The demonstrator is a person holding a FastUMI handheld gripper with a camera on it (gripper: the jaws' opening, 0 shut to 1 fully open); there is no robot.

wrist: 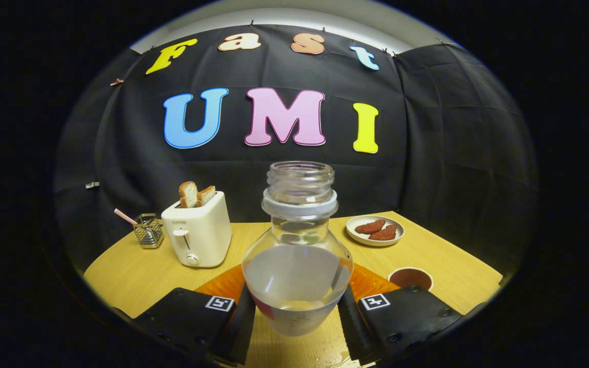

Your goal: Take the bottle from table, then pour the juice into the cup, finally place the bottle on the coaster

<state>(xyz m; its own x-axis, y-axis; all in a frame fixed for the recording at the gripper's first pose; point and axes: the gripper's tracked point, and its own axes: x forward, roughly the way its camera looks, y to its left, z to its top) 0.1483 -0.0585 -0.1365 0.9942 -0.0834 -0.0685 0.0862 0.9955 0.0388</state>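
Gripper view | gripper (pixel 297 306) clamped on bottle (pixel 297 255) (uncapped, upright) | cup (pixel 410 278) right

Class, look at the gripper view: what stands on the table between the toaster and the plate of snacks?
The gripper view shows the open bottle, held between the gripper's fingers, standing between the toaster and the plate.

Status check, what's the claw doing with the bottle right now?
Claw shut on bottle, upright, uncapped. Cup ahead, beside one finger. Orange coaster behind bottle. Nothing blocking.
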